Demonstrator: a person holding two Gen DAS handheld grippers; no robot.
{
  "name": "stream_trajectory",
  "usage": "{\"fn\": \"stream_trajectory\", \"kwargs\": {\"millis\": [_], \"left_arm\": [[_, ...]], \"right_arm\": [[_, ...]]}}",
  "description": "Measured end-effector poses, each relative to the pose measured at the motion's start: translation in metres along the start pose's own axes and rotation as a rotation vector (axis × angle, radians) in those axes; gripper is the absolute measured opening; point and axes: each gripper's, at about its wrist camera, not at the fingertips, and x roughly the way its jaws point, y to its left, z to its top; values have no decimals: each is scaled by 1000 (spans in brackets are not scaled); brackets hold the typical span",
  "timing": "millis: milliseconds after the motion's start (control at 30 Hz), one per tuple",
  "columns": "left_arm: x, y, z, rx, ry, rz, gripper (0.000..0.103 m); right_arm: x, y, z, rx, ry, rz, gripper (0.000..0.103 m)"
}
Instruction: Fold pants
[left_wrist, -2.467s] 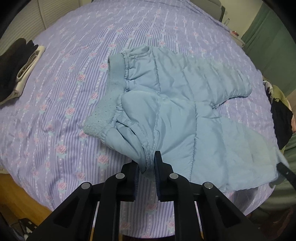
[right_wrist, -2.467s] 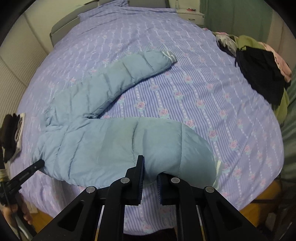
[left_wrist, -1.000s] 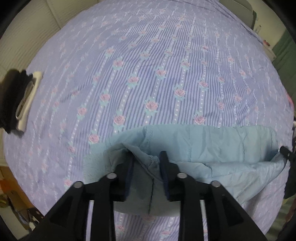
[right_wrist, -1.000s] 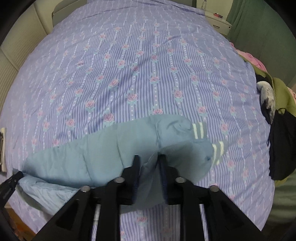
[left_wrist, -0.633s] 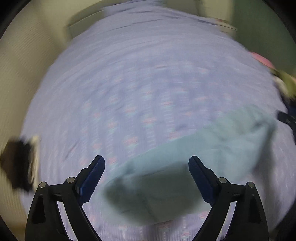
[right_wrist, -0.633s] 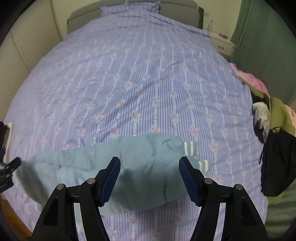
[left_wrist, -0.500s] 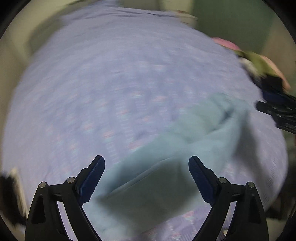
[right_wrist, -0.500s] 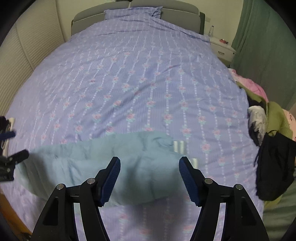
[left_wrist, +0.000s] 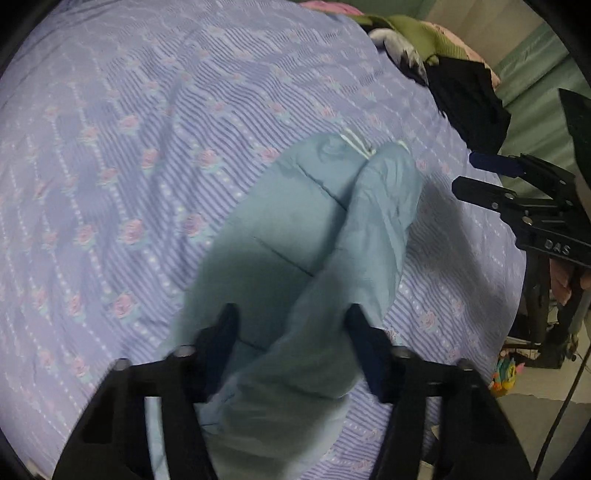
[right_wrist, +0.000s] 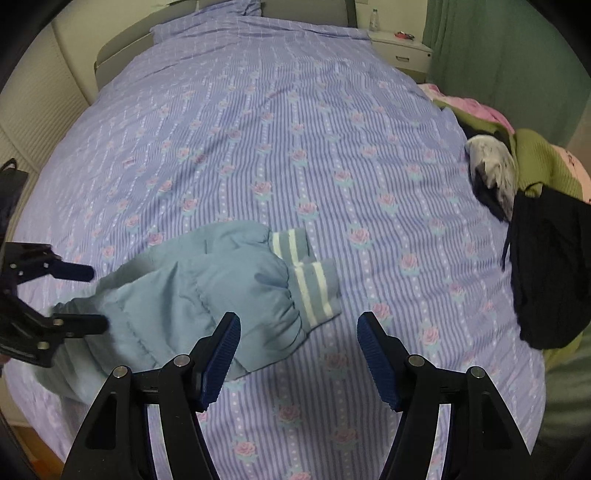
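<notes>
- Pants (right_wrist: 207, 295): light blue, padded, folded leg over leg near the front edge of the bed (right_wrist: 295, 129), striped cuffs (right_wrist: 314, 284) stacked.
- Left hand-held gripper (left_wrist: 291, 328): over the waist end; jaws have just been closing, fabric between them, pads not visibly pressing.
- Right hand-held gripper (right_wrist: 299, 332): jaws apart, empty, just beside the cuffs.
- Risk: padding is springy; the top leg may slide off, misaligning the cuffs.
- Risk: a one-layer pinch would drag the fold open.

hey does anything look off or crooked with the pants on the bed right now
Slightly. The light blue pants lie folded leg over leg on the striped bedspread, but the two striped cuffs are staggered rather than lined up, and the padded fabric bunches near them. Nothing looks damaged.
</notes>
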Motion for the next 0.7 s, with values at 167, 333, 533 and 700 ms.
{"fn": "stream_trajectory", "kwargs": {"millis": [167,333,533,700], "left_arm": [[-4,-8,-7,43,-29,-11,12],[-21,8,-4,8,-128,107,11],[1,41,12,-87,-61,104,12],[20,35,18,-81,-40,193,25]], "right_arm": [[2,6,-6,-8,20,0,67],[-4,13,-6,-21,4,3,67],[-6,21,1,-26,-9,-3,67],[-3,26,2,-34,-5,-13,67]]}}
